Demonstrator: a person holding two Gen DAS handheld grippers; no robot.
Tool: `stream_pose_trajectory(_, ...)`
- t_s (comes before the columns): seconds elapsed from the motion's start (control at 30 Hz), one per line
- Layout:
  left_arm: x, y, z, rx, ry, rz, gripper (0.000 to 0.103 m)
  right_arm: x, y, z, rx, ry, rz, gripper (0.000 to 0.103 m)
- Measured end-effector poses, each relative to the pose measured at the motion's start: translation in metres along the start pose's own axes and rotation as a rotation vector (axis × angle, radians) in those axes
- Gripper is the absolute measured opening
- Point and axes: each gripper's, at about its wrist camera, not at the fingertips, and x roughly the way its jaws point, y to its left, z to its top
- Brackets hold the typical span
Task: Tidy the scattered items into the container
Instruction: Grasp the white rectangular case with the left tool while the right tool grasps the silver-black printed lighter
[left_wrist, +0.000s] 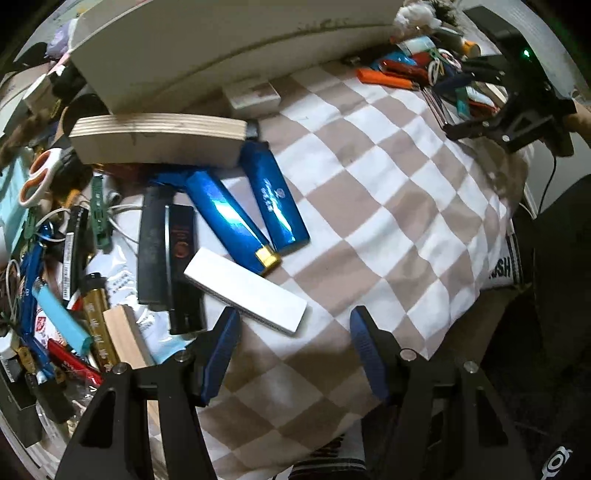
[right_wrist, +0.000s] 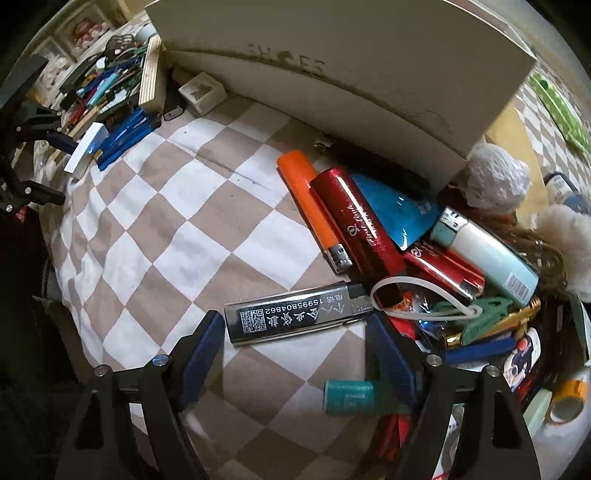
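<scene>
On checkered cloth (right_wrist: 155, 236) — silver lighter (right_wrist: 295, 317)

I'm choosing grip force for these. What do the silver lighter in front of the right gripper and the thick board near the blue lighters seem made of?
Silver lighter: probably metal or metallised casing, glossy; it shows mirror-like reflections under the printed text. Thick board: plywood, unfinished and matte; its edge shows stacked pale and dark layers.

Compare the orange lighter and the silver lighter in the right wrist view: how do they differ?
The orange lighter is plain and matte; the silver lighter is shiny, printed with a QR code and digits. The orange one lies diagonally beside a red lighter; the silver one lies crosswise, just ahead of the open right gripper. Both lie flat on the checkered cloth.
</scene>
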Motion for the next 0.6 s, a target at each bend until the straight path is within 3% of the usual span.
stream_pose_trajectory(0.13, -0.004, -0.004, 0.002, 0.005, -0.013, -0.077, 0.062, 0.0, 0.008, 0.005, -0.002, -0.002, 0.013, 0.082)
stream_pose_trajectory(0.37, -0.012, -0.018, 0.01, 0.069, -0.044, -0.119, 0.062, 0.001, 0.039, 0.014, -0.061, 0.002, 0.066, 0.085)
stream_pose_trajectory(0.47, -0.018, -0.016, 0.012, 0.075, -0.054, -0.109, 0.062, -0.005, 0.06, 0.012, -0.109, 0.002, 0.13, 0.085)
stream_pose_trajectory(0.6, -0.026, -0.001, 0.014, 0.038, -0.072, -0.073, 0.062, -0.015, 0.071, 0.016, -0.16, -0.016, 0.149, 0.085)
